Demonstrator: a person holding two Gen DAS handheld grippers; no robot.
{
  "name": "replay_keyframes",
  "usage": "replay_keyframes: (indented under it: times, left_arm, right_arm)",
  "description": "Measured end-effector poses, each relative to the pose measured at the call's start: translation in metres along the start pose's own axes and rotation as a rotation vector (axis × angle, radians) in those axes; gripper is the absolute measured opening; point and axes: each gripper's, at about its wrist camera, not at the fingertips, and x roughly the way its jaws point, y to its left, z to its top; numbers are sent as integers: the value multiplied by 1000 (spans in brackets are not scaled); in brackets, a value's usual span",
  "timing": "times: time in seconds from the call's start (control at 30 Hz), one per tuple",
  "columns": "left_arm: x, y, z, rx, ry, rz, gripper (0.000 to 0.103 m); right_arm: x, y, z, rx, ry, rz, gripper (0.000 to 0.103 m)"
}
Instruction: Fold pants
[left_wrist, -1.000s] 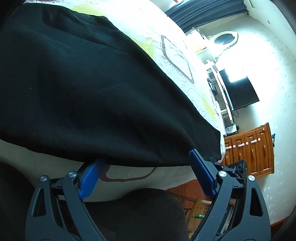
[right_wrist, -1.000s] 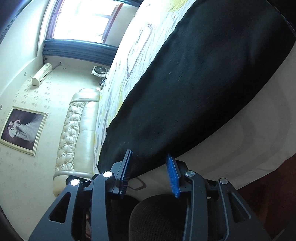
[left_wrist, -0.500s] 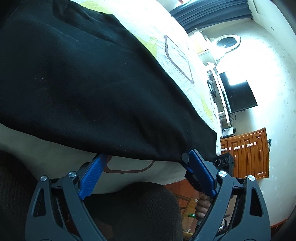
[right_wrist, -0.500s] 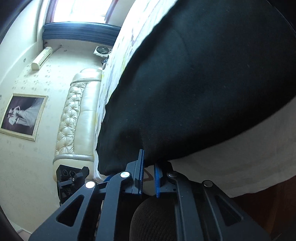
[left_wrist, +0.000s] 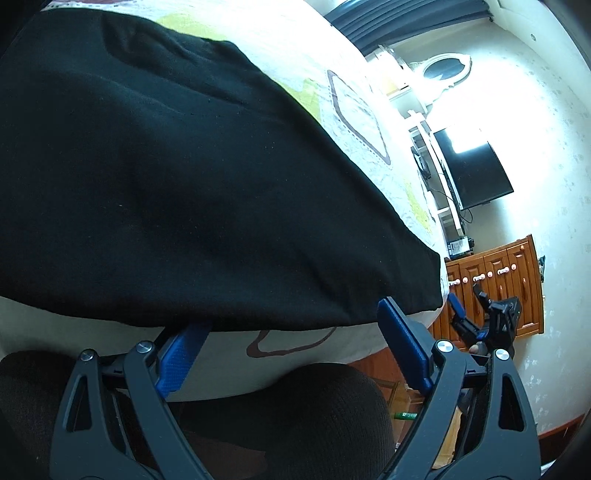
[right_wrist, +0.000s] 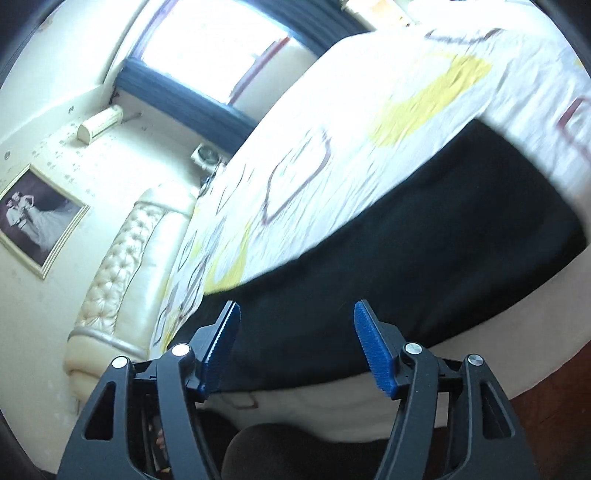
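The black pants (left_wrist: 177, 192) lie flat on the patterned bed sheet (left_wrist: 354, 110), along the near bed edge. My left gripper (left_wrist: 291, 332) is open, its blue pads just below the pants' near hem, holding nothing. My right gripper (right_wrist: 295, 332) is open and empty, just above the pants (right_wrist: 424, 266) near their end. The right gripper also shows in the left wrist view (left_wrist: 469, 306), off the pants' far corner.
A cream tufted headboard (right_wrist: 118, 280) stands at the bed's left end. A wooden dresser (left_wrist: 498, 284), a black TV (left_wrist: 472, 170) and a white shelf stand by the wall. A dark-clothed knee (left_wrist: 303, 413) sits under the left gripper.
The right gripper closed near the pants' hem, then opened wide and pulled up and back from the cloth. The left gripper stayed open at the near hem.
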Motion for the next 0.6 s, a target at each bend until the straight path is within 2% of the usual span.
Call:
replay_keyframes:
  times: [0.07,0.13,0.27,0.33,0.4,0.43,0.53,0.6]
  left_arm:
    - [-15,-9,-4,25,-59,-42,90]
    - [-28,-14,-6,44,-98,-51,90]
    - [-45,-7,3,11,-123,-29,90]
    - [-58,3,5,-27,-141,-44,90]
    - [-69,14,6,-72,-127,-75,90]
    - [-74,17,5,-77,-132,-74,90]
    - [-87,21,4,-47,-158,-15,90]
    - [-93,29,5,-41,-167,32,90]
  right_arm:
    - [-29,-32,31,32,-74,-67,65]
    - [-49,-66,54,54,-119,-178,65]
    - [-48,-119,75,100,-70,-282,65]
    - [-37,-128,74,120,-41,-272,65]
    - [-22,-129,70,129,2,-237,65]
    - [-8,-120,63,134,37,-211,71]
    - [-1,-115,59,138,56,-174,72]
    - [6,-111,59,152,94,-140,68]
